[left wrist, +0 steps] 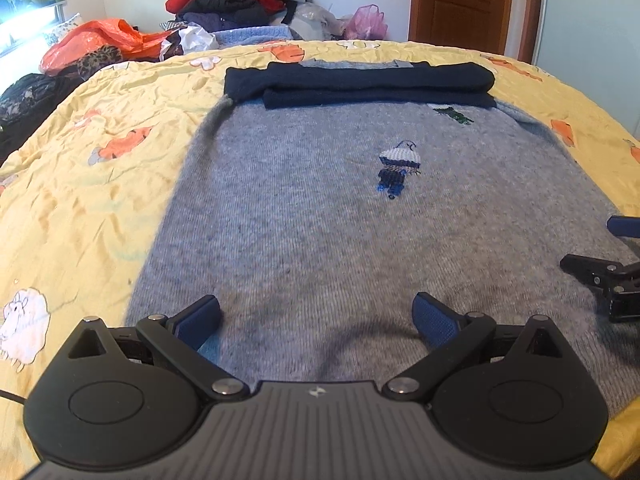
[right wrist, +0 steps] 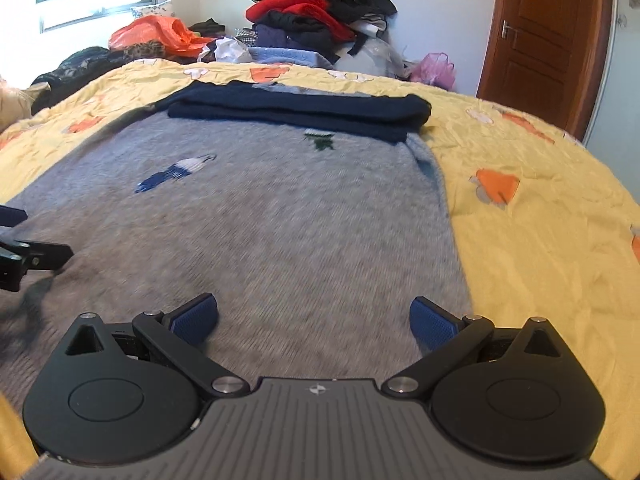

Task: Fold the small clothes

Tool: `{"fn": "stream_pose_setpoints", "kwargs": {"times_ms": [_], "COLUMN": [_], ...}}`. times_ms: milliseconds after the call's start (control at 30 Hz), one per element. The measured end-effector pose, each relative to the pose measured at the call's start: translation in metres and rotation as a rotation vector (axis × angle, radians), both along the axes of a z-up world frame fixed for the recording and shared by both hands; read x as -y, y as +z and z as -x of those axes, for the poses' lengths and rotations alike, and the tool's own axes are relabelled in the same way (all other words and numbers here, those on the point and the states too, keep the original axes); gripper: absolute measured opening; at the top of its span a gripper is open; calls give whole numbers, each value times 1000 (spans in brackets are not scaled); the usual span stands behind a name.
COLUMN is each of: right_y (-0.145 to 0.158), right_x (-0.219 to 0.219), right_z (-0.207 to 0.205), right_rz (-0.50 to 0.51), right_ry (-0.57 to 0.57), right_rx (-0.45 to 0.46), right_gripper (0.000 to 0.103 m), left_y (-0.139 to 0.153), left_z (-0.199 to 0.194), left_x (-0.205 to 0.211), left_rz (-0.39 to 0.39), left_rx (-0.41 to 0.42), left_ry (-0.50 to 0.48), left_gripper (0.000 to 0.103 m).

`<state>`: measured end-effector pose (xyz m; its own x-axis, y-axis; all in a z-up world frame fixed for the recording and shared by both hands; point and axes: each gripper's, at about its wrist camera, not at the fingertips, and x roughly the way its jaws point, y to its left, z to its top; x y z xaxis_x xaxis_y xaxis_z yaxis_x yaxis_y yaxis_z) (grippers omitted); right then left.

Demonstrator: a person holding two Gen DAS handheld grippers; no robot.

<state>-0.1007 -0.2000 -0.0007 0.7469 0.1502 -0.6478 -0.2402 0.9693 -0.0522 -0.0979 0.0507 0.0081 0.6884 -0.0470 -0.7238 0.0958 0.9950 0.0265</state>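
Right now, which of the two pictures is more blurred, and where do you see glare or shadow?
Right wrist view: the grey sweater is streaked by motion blur near the open right gripper.
Left wrist view: sharper knit; the open left gripper casts a soft shadow on the sweater; window glare washes out the upper left corner.
Both views: fisheye bends the yellow bedcover edge.

Grey sweater (right wrist: 280, 232): near part is smeared by motion blur in the right wrist view.
Sweater's top edge: hidden under the folded navy sleeves (left wrist: 360, 84).
Right tongs (left wrist: 608, 276): cut off by the left view's edge.
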Motion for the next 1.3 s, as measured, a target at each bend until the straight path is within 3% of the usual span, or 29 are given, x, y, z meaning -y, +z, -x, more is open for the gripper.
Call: {"fn": "stream_pose_setpoints", "kwargs": {"times_ms": [367, 567, 933, 1133, 1200, 1300], "right_y": [4, 9, 12, 16, 19, 23], "right_x": [-2, -1, -2, 10, 20, 40], "right_z": [20, 35, 52, 64, 67, 70], "right_rz": [11, 52, 62, 35, 8, -35], "right_ry": [25, 114, 119, 115, 104, 61], "right_rx": [-22, -64, -66, -97, -119, -139], "right_gripper": [102, 102, 102, 102, 102, 99], "left_y": [5, 8, 10, 21, 25, 25], "left_z": [34, 47, 59, 73, 75, 70], "left_x": [-2, -8, -15, -55, -81, -118], "left_rz": [-8, -16, -8, 14, 74, 257], "left_rx": [-27, -39, -54, -75, -80, -126], "left_ry": [-39, -60, -56, 4, 57, 156], "left_gripper": [103, 103, 103, 103, 103, 103]}}
